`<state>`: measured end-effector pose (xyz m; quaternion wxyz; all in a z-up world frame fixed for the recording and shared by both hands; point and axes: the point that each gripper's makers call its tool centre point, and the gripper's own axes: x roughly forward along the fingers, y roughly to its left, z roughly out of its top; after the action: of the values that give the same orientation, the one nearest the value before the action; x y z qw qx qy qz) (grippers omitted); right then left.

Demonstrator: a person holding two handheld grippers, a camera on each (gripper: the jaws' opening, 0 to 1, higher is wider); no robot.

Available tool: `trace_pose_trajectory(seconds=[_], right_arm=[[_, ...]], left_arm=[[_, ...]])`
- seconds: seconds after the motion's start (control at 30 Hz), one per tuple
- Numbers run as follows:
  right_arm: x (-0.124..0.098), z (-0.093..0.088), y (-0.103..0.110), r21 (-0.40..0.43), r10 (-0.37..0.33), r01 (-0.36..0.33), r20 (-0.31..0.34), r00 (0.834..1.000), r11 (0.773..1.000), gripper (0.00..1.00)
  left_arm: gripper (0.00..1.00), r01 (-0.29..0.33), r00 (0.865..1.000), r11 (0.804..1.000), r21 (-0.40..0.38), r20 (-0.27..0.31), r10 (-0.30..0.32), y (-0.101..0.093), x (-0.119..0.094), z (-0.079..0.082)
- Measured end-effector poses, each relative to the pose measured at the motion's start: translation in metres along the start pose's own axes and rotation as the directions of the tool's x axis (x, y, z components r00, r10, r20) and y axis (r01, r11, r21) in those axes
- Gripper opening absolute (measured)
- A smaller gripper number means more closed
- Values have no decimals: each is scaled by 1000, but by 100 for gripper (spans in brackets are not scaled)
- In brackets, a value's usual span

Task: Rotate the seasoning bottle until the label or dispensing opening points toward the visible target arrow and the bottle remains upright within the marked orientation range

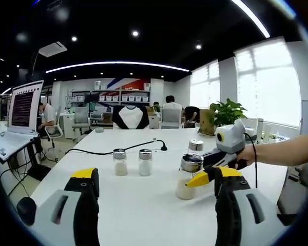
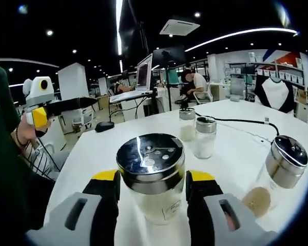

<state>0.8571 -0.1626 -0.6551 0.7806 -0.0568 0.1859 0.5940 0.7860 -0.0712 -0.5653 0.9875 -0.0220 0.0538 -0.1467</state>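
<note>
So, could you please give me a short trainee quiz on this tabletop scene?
1. True or false: the left tool is shut on a bottle.
2. How many shaker bottles stand on the white table? A: two. B: four. C: six.
3. Fill in: the right tool holds the seasoning bottle just under its perforated ___ lid.

Key:
1. False. Its jaws stand open over the table.
2. B.
3. Metal.
</note>
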Motion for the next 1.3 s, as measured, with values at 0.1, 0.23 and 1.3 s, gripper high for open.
trace_pose_trajectory(seconds=[0.1,0.23,1.3], right_arm=[[0,0,-1,-19,-1,1,14,1000,1000,43],[-1,0,-1,-49,6,-5,24,1000,999,42],[1,0,-9,-50,-83,85,40,996,995,41]], left_arm=[[99,9,1000,1000,-3,3,-9,-2,1,0],[99,17,1000,1000,1,2,-17,-5,2,-2],[99,20,1000,1000,-13,5,-20,-3,4,-4]])
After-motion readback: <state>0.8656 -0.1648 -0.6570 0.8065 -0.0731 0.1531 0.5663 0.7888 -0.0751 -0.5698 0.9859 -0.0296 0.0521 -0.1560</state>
